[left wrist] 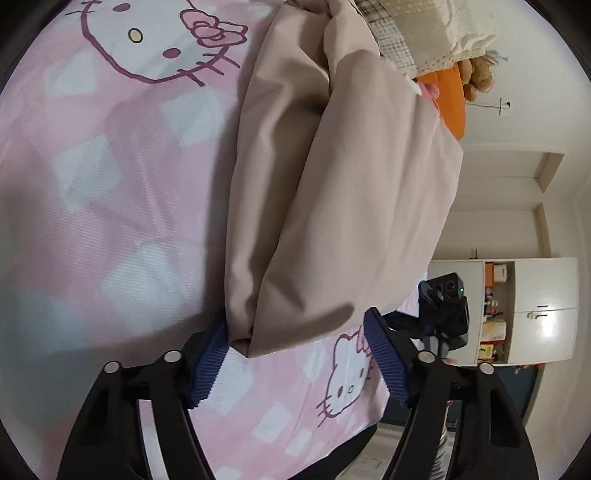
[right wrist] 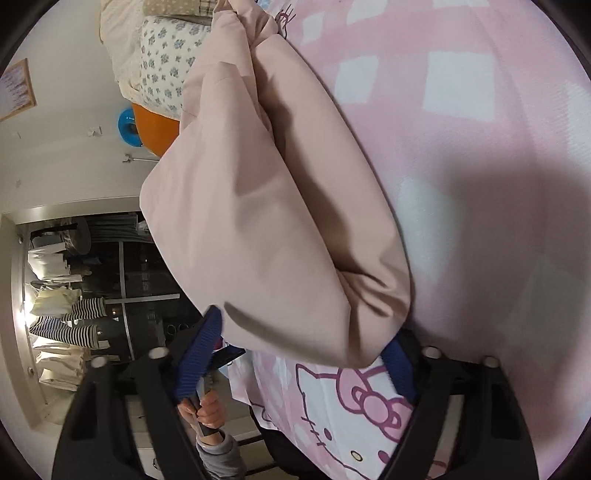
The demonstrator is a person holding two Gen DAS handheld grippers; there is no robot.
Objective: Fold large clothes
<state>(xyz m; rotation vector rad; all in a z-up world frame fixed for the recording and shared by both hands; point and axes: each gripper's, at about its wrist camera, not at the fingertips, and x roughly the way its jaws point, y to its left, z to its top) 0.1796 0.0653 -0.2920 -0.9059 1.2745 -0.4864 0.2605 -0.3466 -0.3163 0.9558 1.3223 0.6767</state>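
A large beige-pink garment (left wrist: 332, 192) lies folded in thick layers on the pink Hello Kitty bed sheet (left wrist: 110, 184). My left gripper (left wrist: 299, 347) is open, its blue pads (left wrist: 384, 358) on either side of the garment's near corner. The garment also shows in the right wrist view (right wrist: 280, 221). My right gripper (right wrist: 310, 354) is open too, with its blue pads (right wrist: 199, 358) flanking the near folded end of the cloth above the sheet (right wrist: 480, 184). Whether the pads touch the cloth is unclear.
Pillows and bedding (left wrist: 424, 33) pile at the bed's far end, with an orange cushion (left wrist: 448, 99). A white cabinet (left wrist: 517, 310) stands beyond the bed edge. The other gripper's camera (left wrist: 443, 314) is close by. Hanging clothes (right wrist: 62, 314) fill a closet.
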